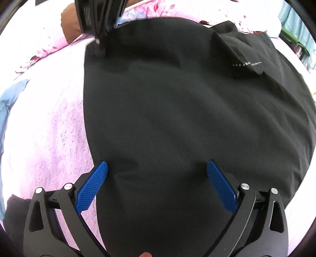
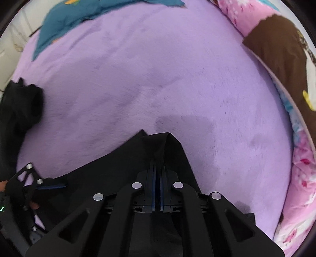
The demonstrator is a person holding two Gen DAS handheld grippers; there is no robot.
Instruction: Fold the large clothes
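Observation:
A large black garment (image 1: pixel 177 110) lies spread on a lilac fleece blanket (image 1: pixel 49 128), with a small white print near its far right. My left gripper (image 1: pixel 157 168) is open, its blue pads (image 1: pixel 94 183) just above the garment's near edge. My right gripper (image 2: pixel 158 158) is shut on a corner of the black garment (image 2: pixel 158 142), the cloth draped over its fingers. In the left wrist view the right gripper (image 1: pixel 99 46) pinches the garment's far left corner. In the right wrist view the left gripper (image 2: pixel 47 184) shows at the lower left.
A pink floral quilt (image 2: pixel 302 178) and a brown pillow (image 2: pixel 280 57) line the bed's right side. A teal garment (image 2: pixel 79 17) lies at the far end. More black cloth (image 2: pixel 21 106) is bunched at the left. A blue cloth (image 1: pixel 11 98) lies at the left edge.

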